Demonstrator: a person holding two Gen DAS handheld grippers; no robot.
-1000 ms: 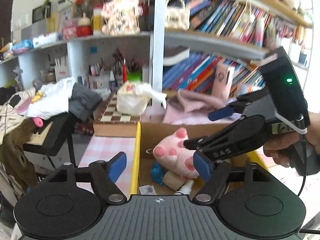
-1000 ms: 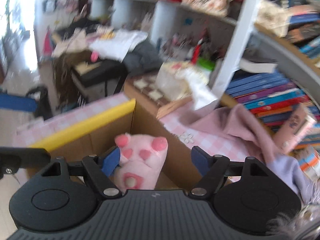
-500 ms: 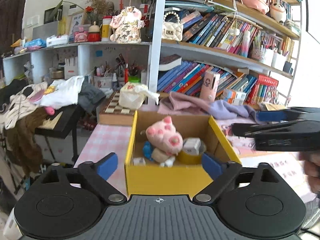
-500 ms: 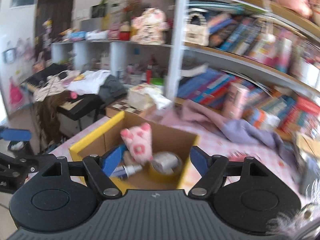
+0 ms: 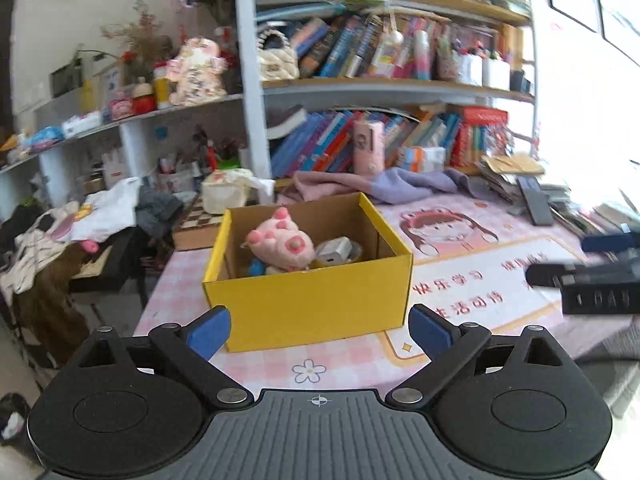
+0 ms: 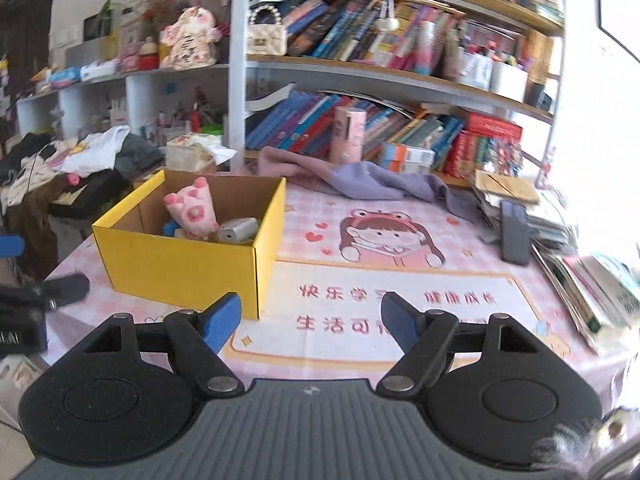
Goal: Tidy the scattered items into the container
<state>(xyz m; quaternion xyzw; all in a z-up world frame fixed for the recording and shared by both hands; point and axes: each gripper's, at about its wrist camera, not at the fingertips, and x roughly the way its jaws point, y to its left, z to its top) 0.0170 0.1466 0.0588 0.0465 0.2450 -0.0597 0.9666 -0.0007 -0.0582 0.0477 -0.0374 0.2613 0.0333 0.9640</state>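
Observation:
A yellow cardboard box stands on the pink table mat. Inside it lie a pink plush toy, a small white device and a blue item, partly hidden by the front wall. My left gripper hangs in front of the box, its jaws opening with nothing between them. My right gripper is open and empty over the mat, right of the box. Each gripper shows at the edge of the other's view: the right gripper, the left gripper.
A pink-and-purple cloth lies behind the box below the bookshelf. A dark remote and stacked books and papers fill the table's right side. A chessboard and a clothes-covered stand sit off the left edge.
Both grippers have drawn back from above the box, which now sits farther off. The left jaws have spread wider. The right gripper has swung to the right of the box.

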